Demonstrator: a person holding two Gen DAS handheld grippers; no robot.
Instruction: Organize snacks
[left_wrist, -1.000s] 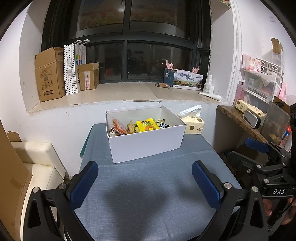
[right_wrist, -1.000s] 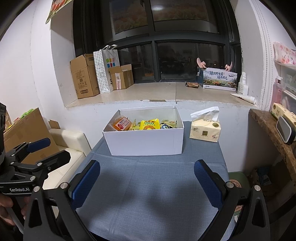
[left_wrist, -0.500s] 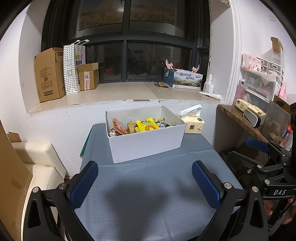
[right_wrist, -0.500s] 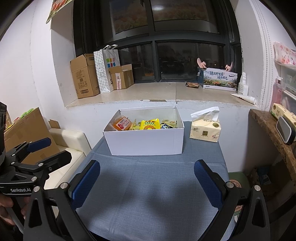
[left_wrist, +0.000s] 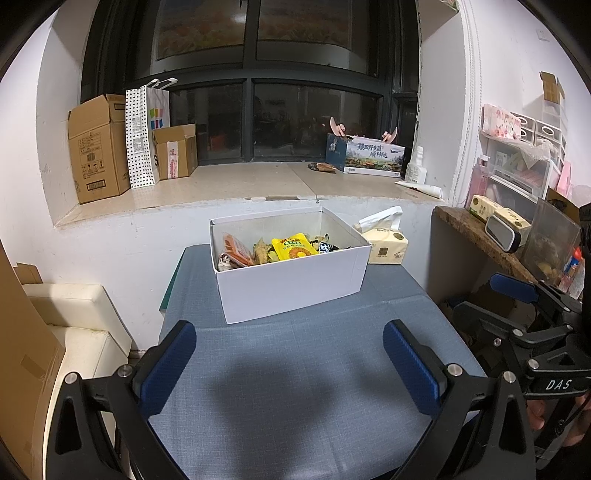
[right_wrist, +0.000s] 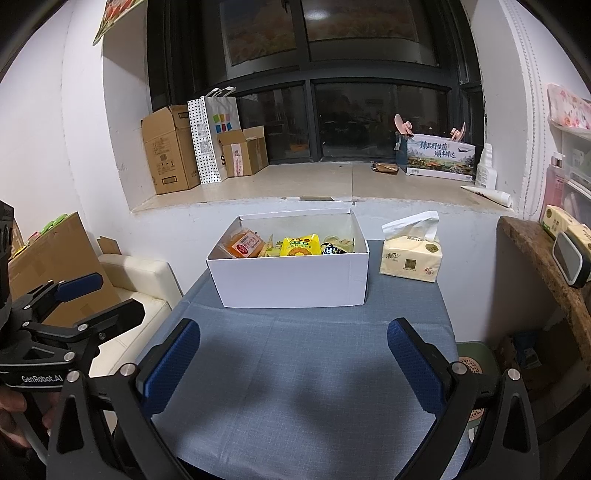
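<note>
Snack box sits beyond both open claws.

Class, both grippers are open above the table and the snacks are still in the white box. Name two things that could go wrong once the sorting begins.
1. The snacks lie piled and overlapping in the white box, so a gripper might lift two packets at once or crush one.
2. The tissue pack stands close beside the box; the right gripper could knock it while reaching in.
</note>
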